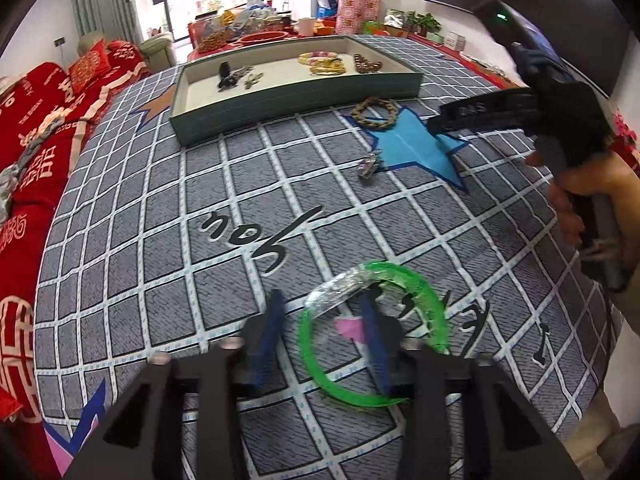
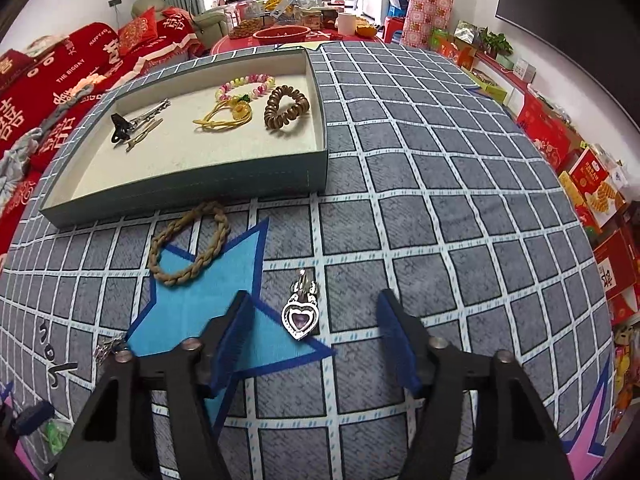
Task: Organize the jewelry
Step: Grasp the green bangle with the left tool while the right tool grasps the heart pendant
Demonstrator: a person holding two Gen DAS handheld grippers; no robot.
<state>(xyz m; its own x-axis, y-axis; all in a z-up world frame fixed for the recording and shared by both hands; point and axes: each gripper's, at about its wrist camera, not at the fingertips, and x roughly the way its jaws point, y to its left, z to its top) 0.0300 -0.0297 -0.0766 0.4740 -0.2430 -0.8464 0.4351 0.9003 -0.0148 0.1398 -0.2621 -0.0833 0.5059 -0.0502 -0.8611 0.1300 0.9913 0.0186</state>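
Observation:
A green translucent bangle [image 1: 416,292] lies on the checked cloth. My left gripper [image 1: 326,320] is open; its right finger stands inside the ring, its left finger outside it. My right gripper [image 2: 314,326] is open over a silver heart clip [image 2: 301,317], one finger on each side, apart from it. A braided tan bracelet [image 2: 188,246] lies by the teal tray [image 2: 188,190]; it also shows in the left wrist view [image 1: 376,114]. The tray [image 1: 296,94] holds hair clips [image 2: 138,122], a beaded bracelet [image 2: 246,84], a yellow tie [image 2: 224,118] and a brown coil tie [image 2: 286,108].
A small metal clip [image 1: 370,164] lies by the blue star [image 1: 416,144]. A red sofa [image 1: 36,148] runs along the left. The cloth drops off at the right edge, with boxes [image 2: 592,188] on the floor beyond. A cluttered red table [image 2: 280,20] stands behind the tray.

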